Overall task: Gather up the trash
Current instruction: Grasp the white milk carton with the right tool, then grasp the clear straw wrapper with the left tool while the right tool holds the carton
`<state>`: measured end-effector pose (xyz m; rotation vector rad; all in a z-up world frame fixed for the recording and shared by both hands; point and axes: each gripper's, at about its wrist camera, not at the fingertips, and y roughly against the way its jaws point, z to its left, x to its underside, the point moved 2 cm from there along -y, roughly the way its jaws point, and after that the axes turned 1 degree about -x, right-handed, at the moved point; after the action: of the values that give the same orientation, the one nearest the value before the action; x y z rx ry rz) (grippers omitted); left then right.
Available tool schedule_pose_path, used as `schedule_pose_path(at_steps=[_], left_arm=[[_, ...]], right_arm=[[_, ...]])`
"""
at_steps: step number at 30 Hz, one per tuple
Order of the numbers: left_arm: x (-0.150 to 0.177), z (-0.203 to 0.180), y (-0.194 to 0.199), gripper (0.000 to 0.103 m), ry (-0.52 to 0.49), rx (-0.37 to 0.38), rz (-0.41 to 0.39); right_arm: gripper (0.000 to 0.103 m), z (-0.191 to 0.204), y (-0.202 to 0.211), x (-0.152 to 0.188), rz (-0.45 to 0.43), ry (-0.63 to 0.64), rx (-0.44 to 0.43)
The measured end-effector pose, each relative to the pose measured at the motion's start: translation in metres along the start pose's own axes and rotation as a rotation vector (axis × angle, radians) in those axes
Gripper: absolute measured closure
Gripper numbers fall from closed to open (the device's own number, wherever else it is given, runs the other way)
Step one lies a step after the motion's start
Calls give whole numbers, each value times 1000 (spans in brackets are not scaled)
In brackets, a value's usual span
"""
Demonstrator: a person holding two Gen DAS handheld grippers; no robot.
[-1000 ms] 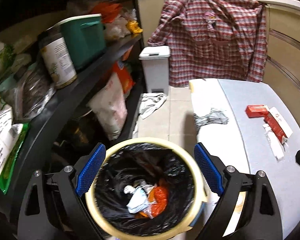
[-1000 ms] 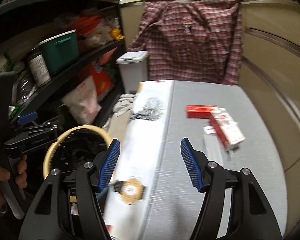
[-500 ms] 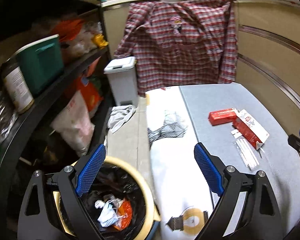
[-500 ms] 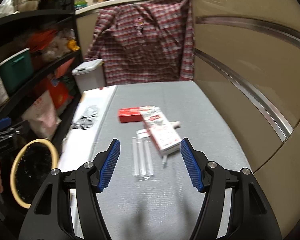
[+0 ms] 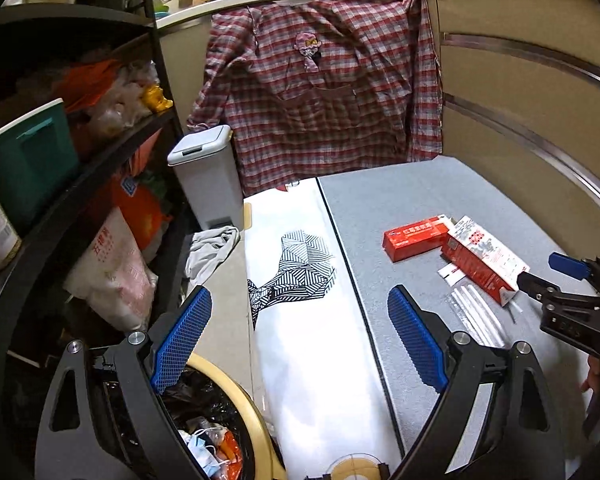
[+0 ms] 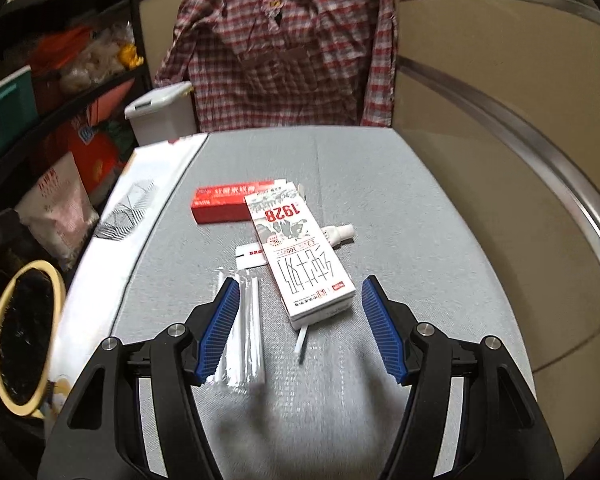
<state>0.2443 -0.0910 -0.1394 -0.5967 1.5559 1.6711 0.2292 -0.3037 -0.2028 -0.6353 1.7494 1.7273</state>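
On the grey tabletop (image 6: 380, 168) lie a white milk carton marked 1928 (image 6: 300, 256), a red box (image 6: 230, 200), a clear pack of white straws (image 6: 244, 328), a small white wrapper (image 6: 250, 256) and a small white cap piece (image 6: 340, 234). My right gripper (image 6: 300, 328) is open and empty, low over the near end of the carton, the straws by its left finger. My left gripper (image 5: 296, 344) is open and empty over the table's white left edge. The yellow-rimmed bin with a black liner (image 5: 256, 432) holds crumpled trash at lower left. The carton (image 5: 484, 260) and red box (image 5: 416, 238) also show there.
A black shelf rack (image 5: 80, 184) packed with bags and a green box stands left. A small white pedal bin (image 5: 208, 176) and a plaid shirt (image 5: 320, 92) are at the back. A curved beige wall (image 6: 500, 140) bounds the table on the right. A cloth (image 5: 212, 248) lies on the floor.
My left gripper swung right, away from above the bin toward the table edge. My right gripper moved right and forward, closing in on the carton and straws. Both stayed open.
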Motion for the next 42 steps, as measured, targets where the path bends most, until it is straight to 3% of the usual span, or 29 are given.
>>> schedule_pose_path(at_steps=[13, 16, 22, 28, 42], left_arm=[[3, 23, -19, 16, 44, -34, 41], [3, 24, -19, 16, 54, -33, 43], [3, 17, -18, 16, 49, -8, 38], [3, -10, -18, 16, 40, 39, 35], [29, -118, -44, 16, -21, 204, 123]], right_arm=[[36, -8, -46, -1, 55, -1, 39], [48, -4, -49, 2, 65, 26, 32], [51, 5, -23, -7, -5, 67, 43], [51, -13, 14, -21, -73, 17, 61], [51, -88, 53, -23, -100, -162, 153]])
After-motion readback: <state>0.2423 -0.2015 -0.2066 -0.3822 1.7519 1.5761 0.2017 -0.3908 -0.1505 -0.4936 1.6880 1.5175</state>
